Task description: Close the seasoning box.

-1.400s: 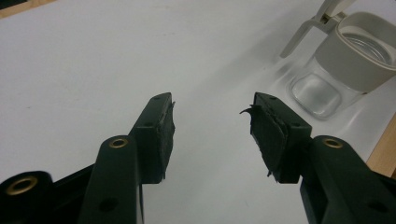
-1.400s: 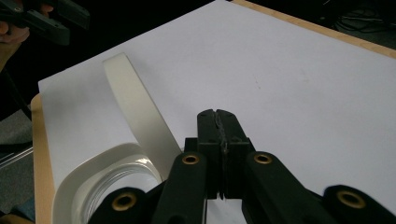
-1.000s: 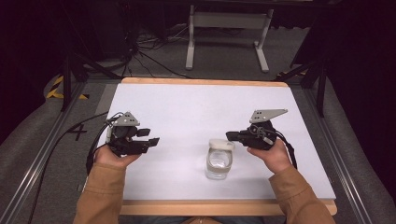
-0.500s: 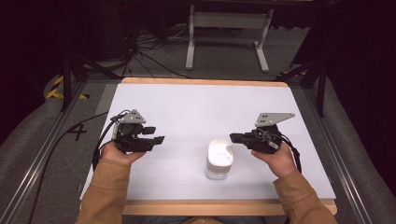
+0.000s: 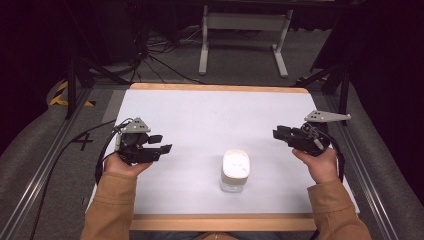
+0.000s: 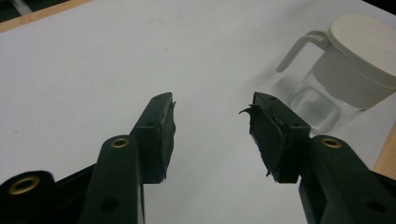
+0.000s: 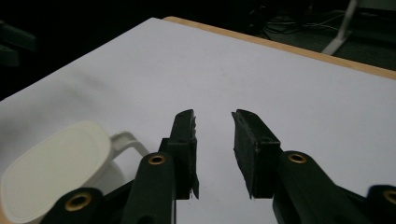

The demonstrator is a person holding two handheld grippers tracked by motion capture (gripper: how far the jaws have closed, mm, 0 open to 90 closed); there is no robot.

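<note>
The jug is standing upright on the white desk, near its front edge and between the two hands, touching neither. Its oblong cream lid is running front to back; the handle, judging from the left claw view, is probably pointing toward the desk's far edge, though the high view is leaving this unclear. The left claw is standing apart, empty. The right claw, well apart from the jug, has just been opening, gripping nothing.
</note>
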